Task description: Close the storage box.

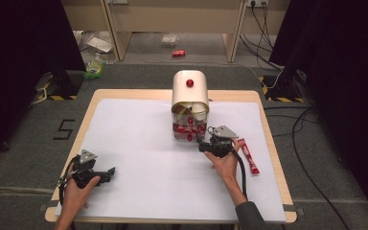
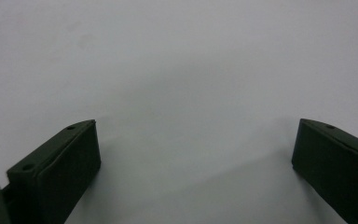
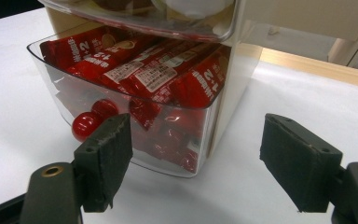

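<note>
A cream storage box with a red knob stands at the table's middle back. Its clear lower drawer is pulled out and packed with several red sachets; a red knob sits on its front. My right gripper is open just in front of that drawer, its jaws wide apart with nothing between them. One red sachet lies on the sheet right of my right hand. My left gripper rests open at the front left over bare white sheet.
A white sheet covers the wooden table. Beyond the table are floor cables, a red can and litter. Black curtains stand at both sides.
</note>
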